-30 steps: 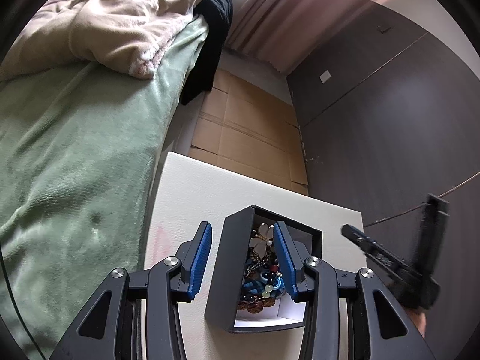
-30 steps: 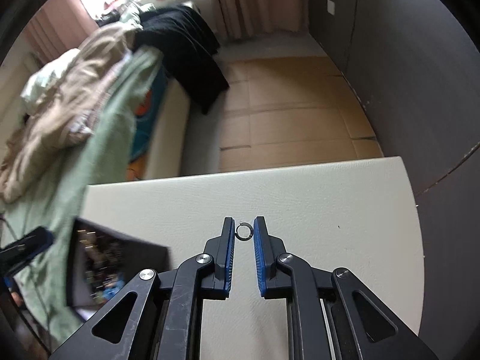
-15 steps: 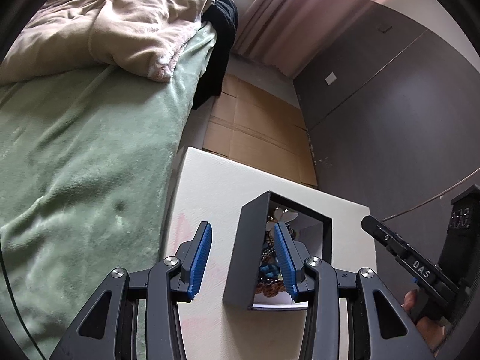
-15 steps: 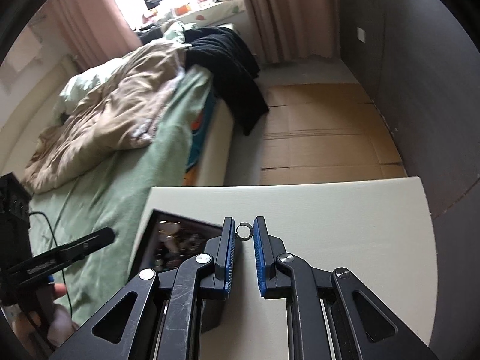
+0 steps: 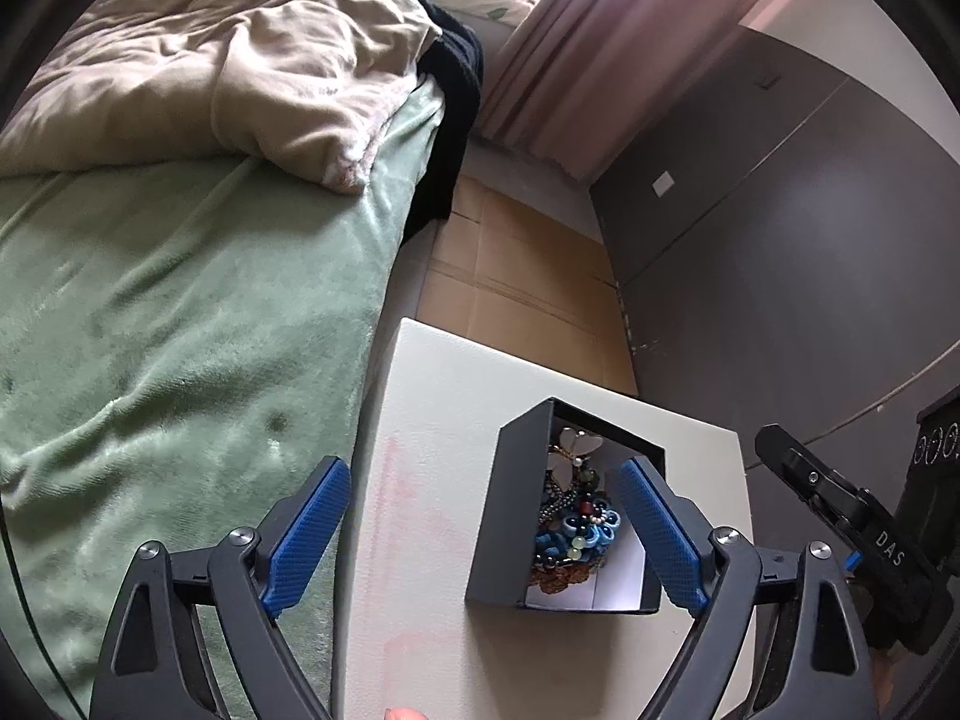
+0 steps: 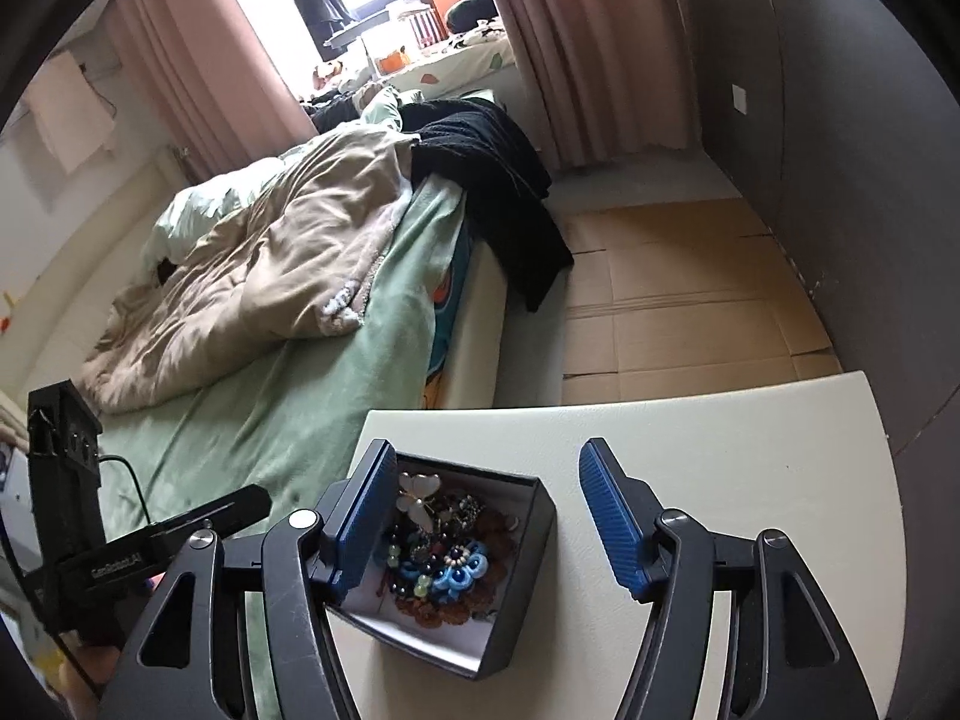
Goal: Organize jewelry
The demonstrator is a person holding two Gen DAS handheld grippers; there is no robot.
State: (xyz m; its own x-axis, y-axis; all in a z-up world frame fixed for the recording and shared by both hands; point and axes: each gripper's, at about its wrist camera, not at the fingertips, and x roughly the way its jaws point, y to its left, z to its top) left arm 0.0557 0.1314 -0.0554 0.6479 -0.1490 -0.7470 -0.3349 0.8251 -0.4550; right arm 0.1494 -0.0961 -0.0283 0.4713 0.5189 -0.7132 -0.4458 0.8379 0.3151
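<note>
I've got both grippers over the white surface (image 5: 456,648) w/ the black box (image 5: 510,510) sitting on it near the bed-side edge. Left gripper (image 5: 486,540): jaws opening, spread wide, nothing pinched; in the left view the box sits between the two blue pads, closer to the right pad, w/ no pad pressing on its walls as far as I can see. Right gripper (image 6: 486,522): jaws opening too, about midway, empty; in the right view its left pad hangs over the box's near-left corner and its right pad is over bare surface just right of the box. Box is open-topped, white-lined, and packed w/ jewelry (image 6: 438,558): a pale butterfly piece (image 6: 420,495) toward the far side, blue flower-shaped beads (image 6: 456,576) and small green beads in the middle, brownish beads at the near end, dark chain bits mixed in. Can't pick out single small items in that pile, the fisheye is too coarse there. Each cam catches the other gripper at its frame edge, right one at far right of the left view, left one at lower left of the right view. Bed (image 5: 180,312) w/ green blanket and a beige quilt (image 5: 228,60) runs alongside the surface; cardboard (image 6: 690,300) covers the floor beyond.
</note>
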